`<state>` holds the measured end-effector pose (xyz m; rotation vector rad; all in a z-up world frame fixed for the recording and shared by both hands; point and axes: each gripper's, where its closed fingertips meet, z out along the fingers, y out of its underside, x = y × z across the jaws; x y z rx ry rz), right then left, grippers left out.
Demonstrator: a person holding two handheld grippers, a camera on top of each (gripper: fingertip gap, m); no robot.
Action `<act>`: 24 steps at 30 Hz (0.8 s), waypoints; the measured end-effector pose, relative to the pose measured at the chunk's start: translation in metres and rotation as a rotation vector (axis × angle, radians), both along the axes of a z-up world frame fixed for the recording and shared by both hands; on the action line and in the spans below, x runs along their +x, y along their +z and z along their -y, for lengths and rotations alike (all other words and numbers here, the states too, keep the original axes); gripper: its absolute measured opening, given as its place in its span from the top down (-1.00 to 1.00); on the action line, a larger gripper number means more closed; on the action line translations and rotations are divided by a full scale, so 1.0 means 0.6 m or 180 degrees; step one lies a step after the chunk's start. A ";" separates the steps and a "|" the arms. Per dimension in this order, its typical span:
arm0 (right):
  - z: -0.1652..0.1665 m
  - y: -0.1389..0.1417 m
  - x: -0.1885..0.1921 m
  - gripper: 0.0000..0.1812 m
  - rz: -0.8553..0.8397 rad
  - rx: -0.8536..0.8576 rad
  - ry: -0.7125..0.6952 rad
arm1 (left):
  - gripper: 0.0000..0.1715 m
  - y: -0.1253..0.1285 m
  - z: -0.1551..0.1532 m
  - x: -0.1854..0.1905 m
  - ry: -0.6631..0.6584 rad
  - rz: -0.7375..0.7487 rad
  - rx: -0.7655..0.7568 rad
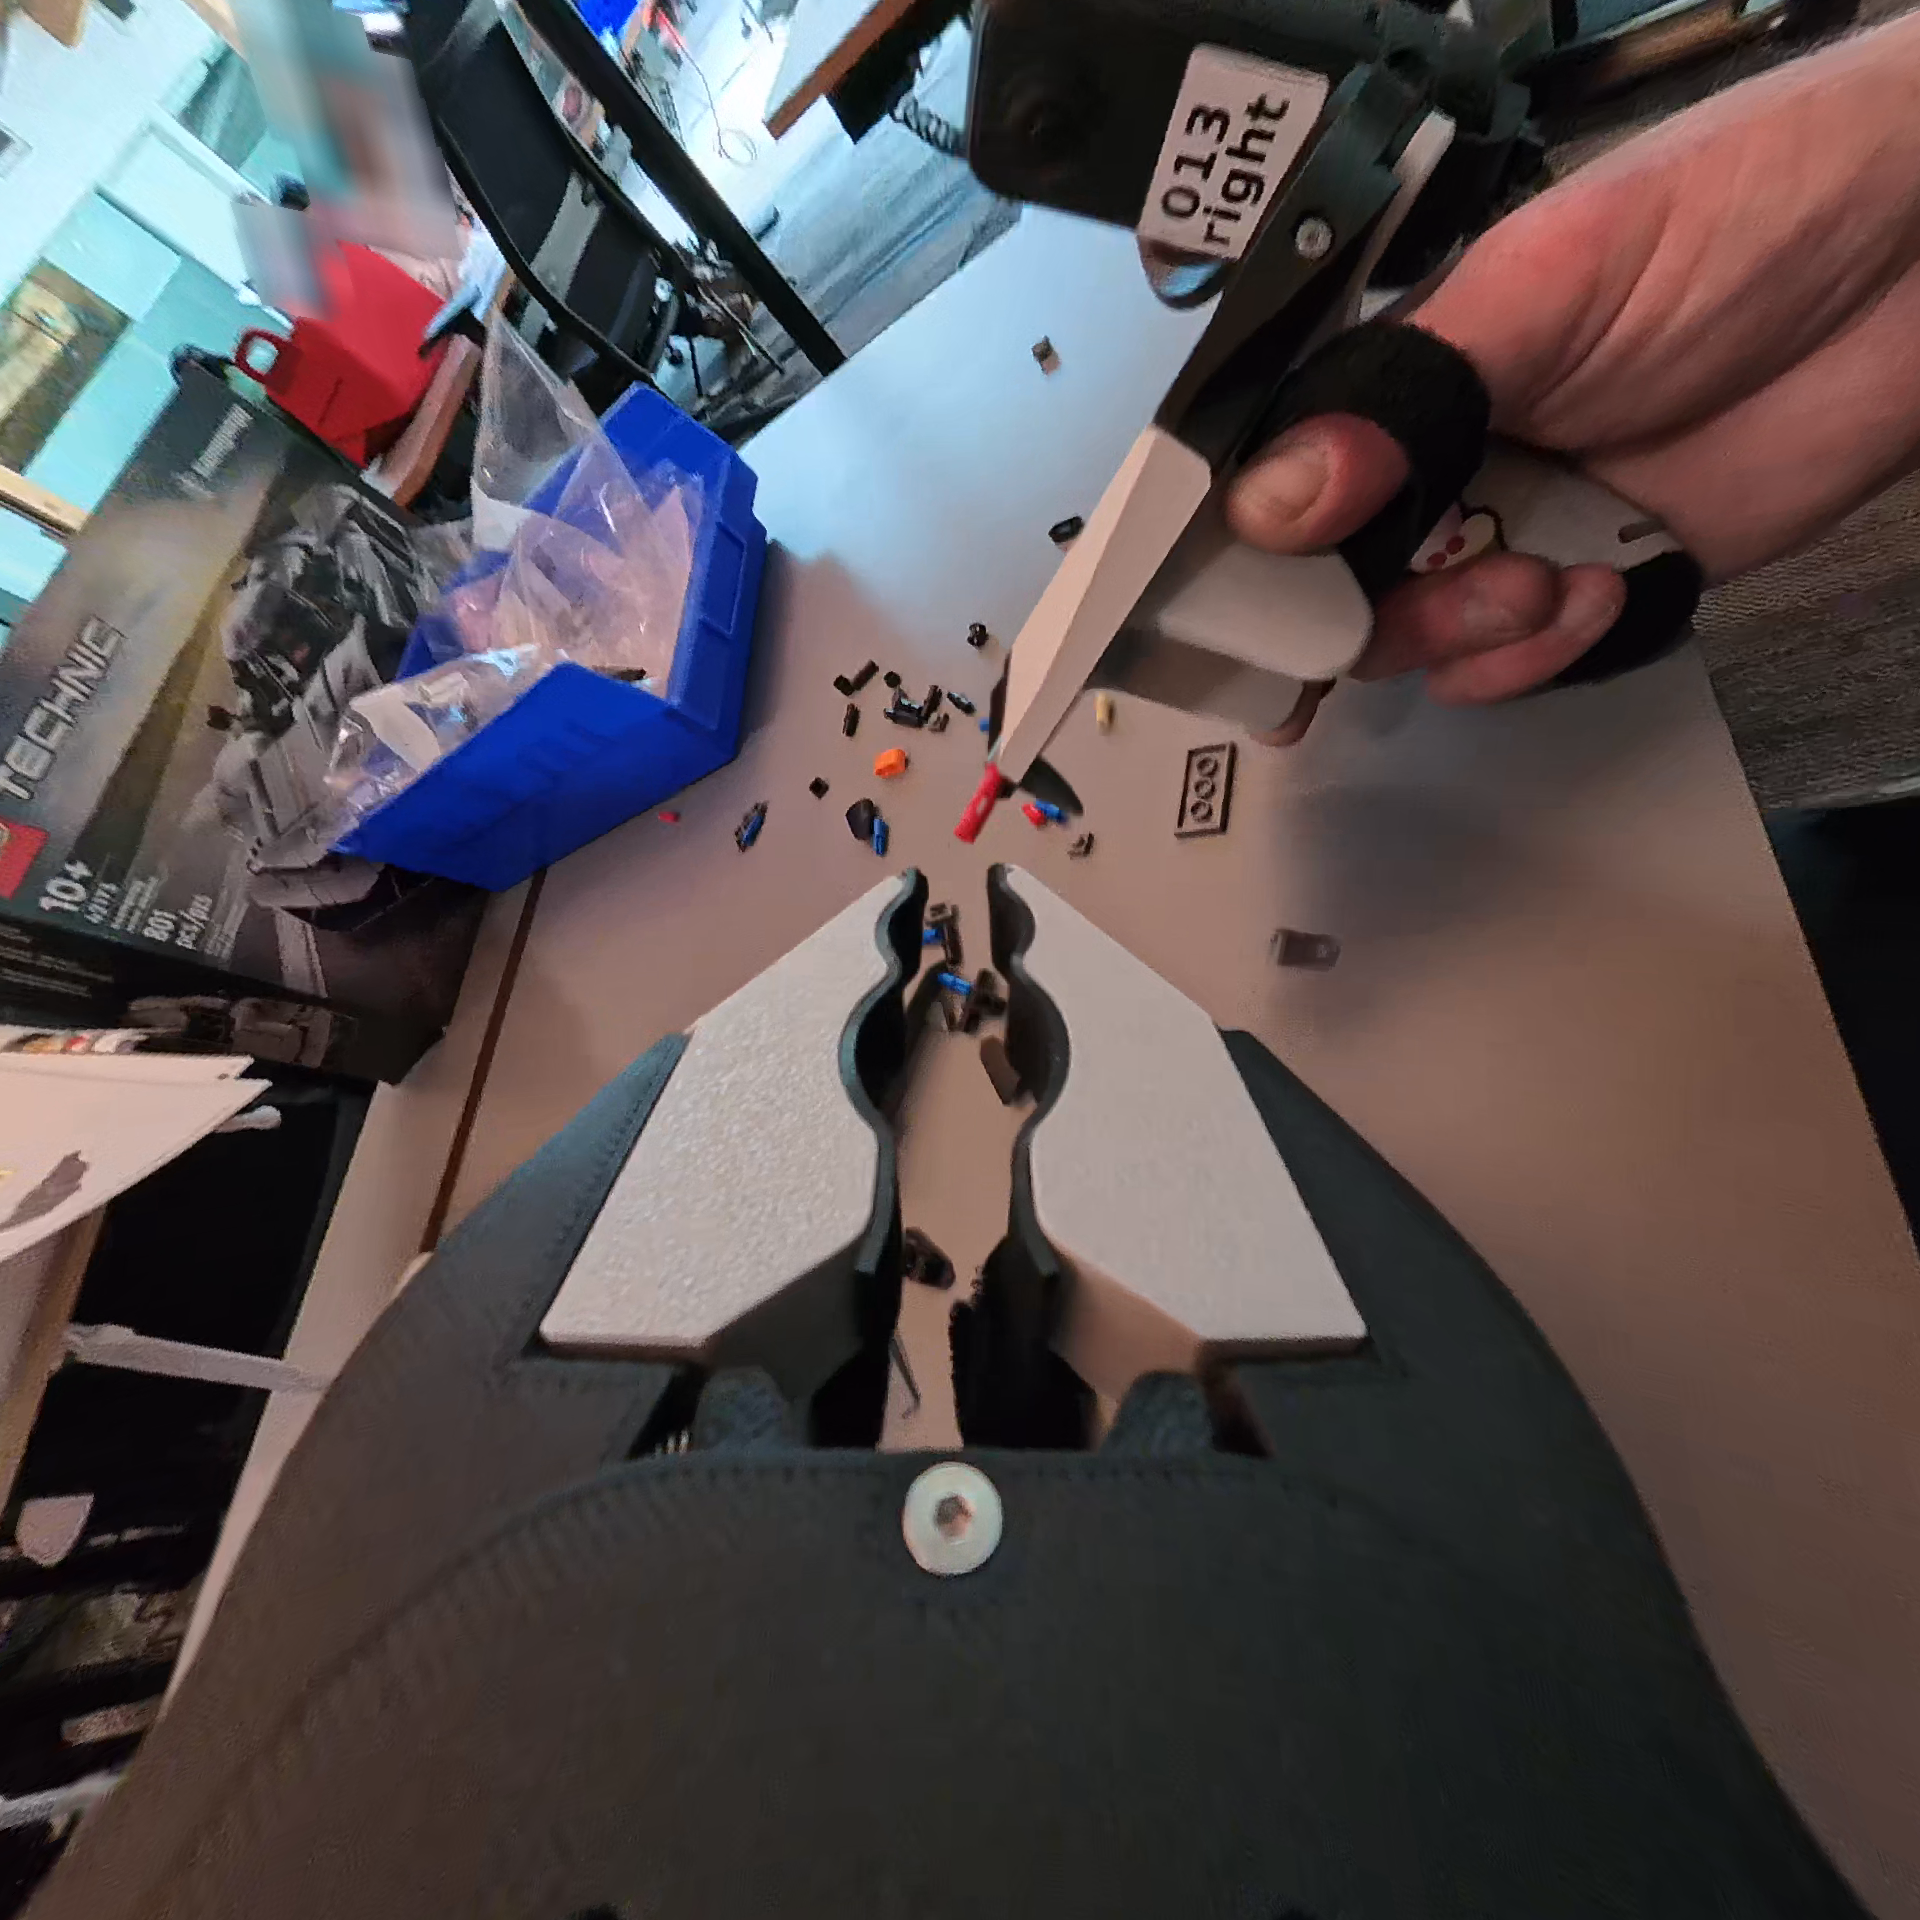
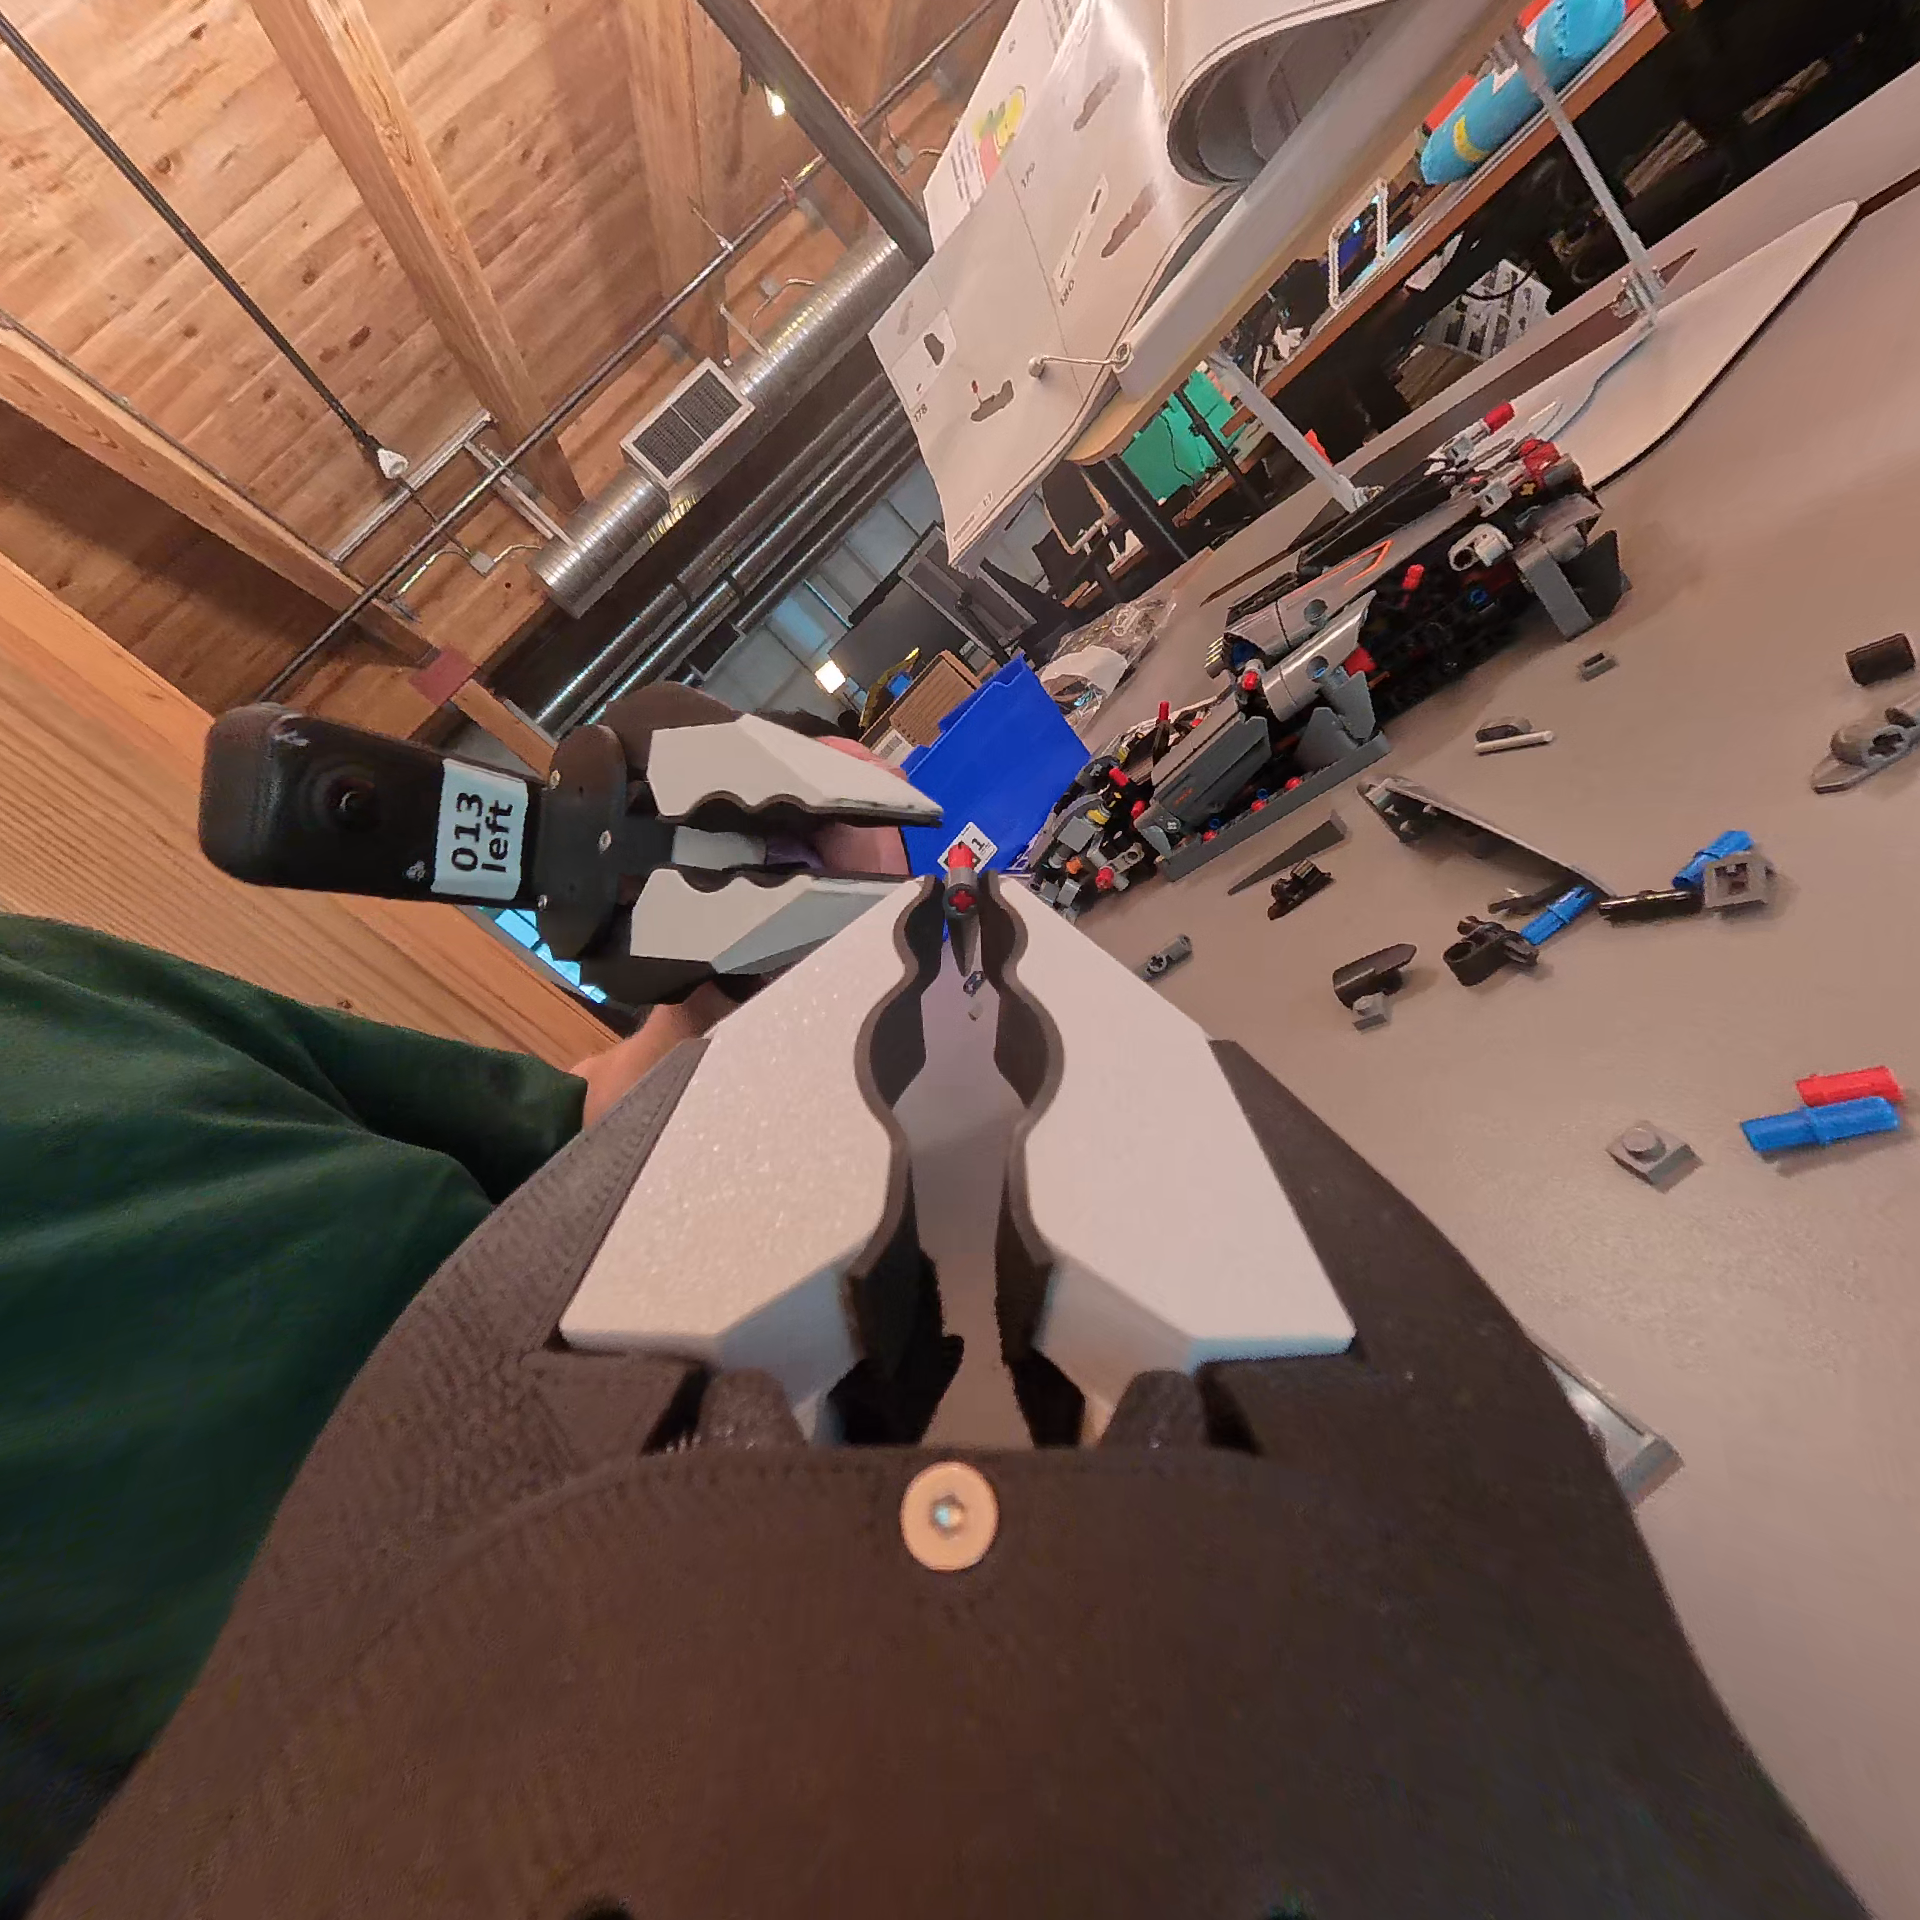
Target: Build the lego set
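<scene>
We find the right tongs (image 1: 1003, 774) angled down toward the table (image 1: 1455, 1039), held by a person's hand (image 1: 1621, 395) with a black strap over the thumb. Their tips are clamped on a small red pin (image 1: 980, 805) with a dark piece attached; in the right wrist view the same red pin (image 2: 961, 873) sits pinched between the two tips, raised off the table.

The left tongs (image 1: 954, 883) hover just near of that pin, tips apart with a narrow gap and nothing between them. In the right wrist view the left tongs (image 2: 925, 847) lie level, to the left, fingers apart, with a green sleeve (image 2: 208, 1195) below.

Loose parts (image 1: 904, 717), black, blue and orange, lie scattered on the table around the right tongs' tips. A blue bin (image 1: 623, 727) holding clear plastic bags (image 1: 561, 540) stands at far left, and beside it a dark set box (image 1: 187, 748) printed with brand lettering and an age mark, which we do not transcribe. Each tool carries a white label (image 1: 1226, 156) with writing.

In the right wrist view the partly built model (image 2: 1403, 623), black and grey with red and orange details, rests on the table at far right, well apart from the tongs. An open instruction booklet (image 2: 1039, 260) is propped on a stand beyond it. Red and blue pins (image 2: 1829, 1107) lie at near right.
</scene>
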<state>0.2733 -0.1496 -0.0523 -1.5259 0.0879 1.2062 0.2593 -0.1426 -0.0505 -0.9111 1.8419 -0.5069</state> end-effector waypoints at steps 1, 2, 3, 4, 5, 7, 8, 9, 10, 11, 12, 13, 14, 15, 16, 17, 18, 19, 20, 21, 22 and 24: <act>0.002 0.000 0.001 0.95 0.0006 0.0000 -0.0004 | 0.89 -0.008 -0.001 -0.005 0.0003 -0.0107 -0.0057; 0.003 -0.001 0.001 0.95 0.0029 -0.0007 -0.0009 | 0.88 -0.018 -0.002 -0.010 0.0017 -0.0244 -0.0142; 0.005 -0.003 0.001 0.95 0.0066 -0.0016 -0.0021 | 0.86 -0.026 -0.003 -0.014 0.0045 -0.0328 -0.0210; 0.006 -0.004 0.001 0.95 0.0101 -0.0022 -0.0038 | 0.87 -0.034 0.002 -0.020 0.0026 -0.0414 -0.0292; 0.007 -0.005 0.001 0.95 0.0124 -0.0028 -0.0047 | 0.86 -0.044 0.007 -0.027 0.0028 -0.0515 -0.0389; 0.009 -0.006 0.002 0.95 0.0141 -0.0033 -0.0063 | 0.83 -0.058 0.021 -0.037 0.0044 -0.0613 -0.0515; 0.010 -0.006 0.002 0.95 0.0145 -0.0030 -0.0072 | 0.81 -0.068 0.031 -0.044 0.0024 -0.0700 -0.0581; 0.009 -0.006 0.003 0.95 0.0143 -0.0033 -0.0082 | 0.78 -0.077 0.042 -0.049 0.0003 -0.0758 -0.0644; 0.008 -0.007 0.003 0.96 0.0142 -0.0039 -0.0089 | 0.74 -0.085 0.060 -0.054 -0.0058 -0.0823 -0.0738; 0.008 -0.007 0.004 0.96 0.0143 -0.0042 -0.0096 | 0.70 -0.093 0.083 -0.061 -0.0164 -0.0899 -0.0876; 0.008 -0.007 0.004 0.95 0.0148 -0.0043 -0.0103 | 0.67 -0.100 0.106 -0.067 -0.0253 -0.0939 -0.1004; 0.008 -0.008 0.004 0.95 0.0154 -0.0042 -0.0111 | 0.65 -0.109 0.129 -0.074 -0.0366 -0.0996 -0.1087; 0.008 -0.008 0.004 0.95 0.0160 -0.0042 -0.0113 | 0.63 -0.123 0.151 -0.081 -0.0488 -0.1081 -0.1113; 0.008 -0.008 0.003 0.95 0.0168 -0.0041 -0.0112 | 0.61 -0.140 0.160 -0.083 -0.0497 -0.1161 -0.1051; 0.007 -0.008 0.003 0.95 0.0177 -0.0043 -0.0111 | 0.58 -0.157 0.165 -0.085 -0.0487 -0.1255 -0.0981; 0.007 -0.009 0.002 0.95 0.0188 -0.0046 -0.0110 | 0.54 -0.169 0.169 -0.085 -0.0468 -0.1315 -0.0928; 0.007 -0.010 0.001 0.95 0.0200 -0.0048 -0.0110 | 0.53 -0.177 0.166 -0.081 -0.0392 -0.1327 -0.0862; 0.008 -0.010 0.001 0.95 0.0209 -0.0052 -0.0113 | 0.55 -0.181 0.161 -0.077 -0.0300 -0.1328 -0.0826; 0.008 -0.011 0.000 0.95 0.0217 -0.0056 -0.0114 | 0.59 -0.182 0.165 -0.076 -0.0310 -0.1342 -0.0903; 0.008 -0.011 0.000 0.95 0.0224 -0.0060 -0.0118 | 0.62 -0.182 0.169 -0.075 -0.0315 -0.1348 -0.1001; 0.009 -0.011 -0.001 0.95 0.0235 -0.0062 -0.0122 | 0.68 -0.183 0.168 -0.074 -0.0293 -0.1352 -0.1027; 0.011 -0.012 -0.002 0.95 0.0256 -0.0063 -0.0123 | 0.79 -0.183 0.165 -0.072 -0.0289 -0.1338 -0.0978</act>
